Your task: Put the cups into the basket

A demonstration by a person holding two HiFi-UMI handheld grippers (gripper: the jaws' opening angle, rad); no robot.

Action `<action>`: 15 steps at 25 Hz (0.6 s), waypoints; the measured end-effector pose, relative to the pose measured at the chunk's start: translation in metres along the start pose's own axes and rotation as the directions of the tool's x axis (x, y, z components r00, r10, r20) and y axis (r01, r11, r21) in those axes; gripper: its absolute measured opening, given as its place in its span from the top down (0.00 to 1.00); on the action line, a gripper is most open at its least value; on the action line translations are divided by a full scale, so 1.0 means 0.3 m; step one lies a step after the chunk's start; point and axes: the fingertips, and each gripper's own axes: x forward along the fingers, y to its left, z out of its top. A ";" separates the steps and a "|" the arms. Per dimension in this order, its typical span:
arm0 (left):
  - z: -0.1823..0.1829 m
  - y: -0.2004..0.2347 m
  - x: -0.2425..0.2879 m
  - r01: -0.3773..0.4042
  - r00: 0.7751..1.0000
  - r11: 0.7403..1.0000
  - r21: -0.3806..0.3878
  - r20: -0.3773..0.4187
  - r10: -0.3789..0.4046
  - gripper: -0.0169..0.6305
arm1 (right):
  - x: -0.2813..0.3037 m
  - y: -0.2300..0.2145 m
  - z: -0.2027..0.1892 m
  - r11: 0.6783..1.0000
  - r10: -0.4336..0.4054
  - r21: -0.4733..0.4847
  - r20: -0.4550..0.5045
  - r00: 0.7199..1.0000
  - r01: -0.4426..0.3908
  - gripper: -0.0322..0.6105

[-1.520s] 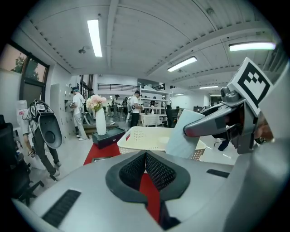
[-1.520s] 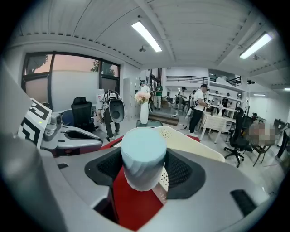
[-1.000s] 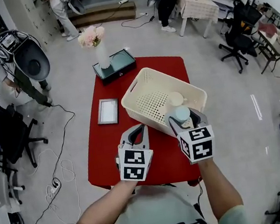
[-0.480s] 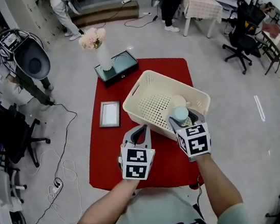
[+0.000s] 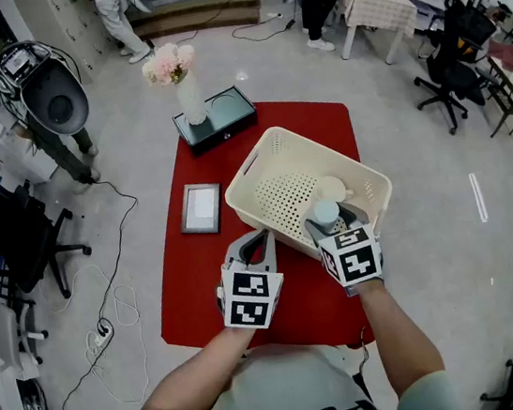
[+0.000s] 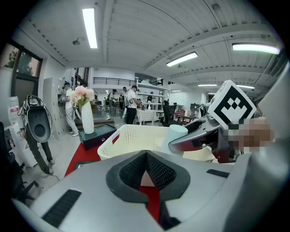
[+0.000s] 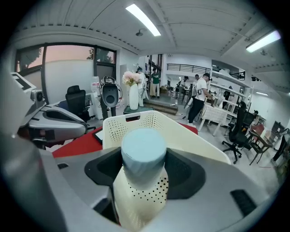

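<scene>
Cup (image 5: 326, 211), pale blue, clamped in right hand-held gripper (image 5: 331, 221) over near-right part of basket (image 5: 243, 165); cream cup (image 5: 333, 188) already inside. Left hand-held gripper (image 5: 254, 243) jaws together, empty, above red worktop (image 5: 197, 283).

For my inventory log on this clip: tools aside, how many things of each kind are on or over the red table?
Cups: 2 (pale blue cup in the right tool, cream cup in the basket)
Basket: 1
Vase of flowers: 1
Dark box: 1
Flat frame: 1
Total: 6
</scene>
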 end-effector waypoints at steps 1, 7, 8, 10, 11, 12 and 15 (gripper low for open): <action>-0.002 0.001 0.008 0.001 1.000 1.000 -0.001 -0.003 -0.001 0.97 | 0.008 0.000 -0.001 1.000 0.008 -0.004 -0.006 1.000 -0.008 0.48; -0.015 0.014 0.055 0.003 1.000 1.000 -0.008 -0.022 -0.003 0.97 | 0.057 0.004 -0.011 0.997 0.067 -0.027 -0.040 0.997 -0.068 0.48; -0.016 0.016 0.061 0.004 1.000 1.000 -0.009 -0.024 -0.004 0.97 | 0.065 0.006 -0.013 0.996 0.078 -0.032 -0.046 0.996 -0.080 0.48; -0.018 0.019 0.075 0.006 1.000 1.000 -0.011 -0.029 -0.007 0.97 | 0.082 0.009 -0.016 0.994 0.097 -0.044 -0.059 0.994 -0.099 0.48; -0.021 0.022 0.082 0.007 0.999 1.000 -0.013 -0.032 -0.007 0.97 | 0.093 0.010 -0.019 0.993 0.105 -0.051 -0.067 0.992 -0.108 0.48; -0.025 0.025 0.089 0.006 0.999 1.000 -0.014 -0.035 -0.007 0.97 | 0.104 0.012 -0.023 0.992 0.113 -0.056 -0.074 0.991 -0.117 0.48; -0.034 0.032 0.104 0.004 0.999 1.000 -0.018 -0.045 -0.005 0.97 | 0.132 0.016 -0.035 0.987 0.137 -0.065 -0.100 0.985 -0.144 0.48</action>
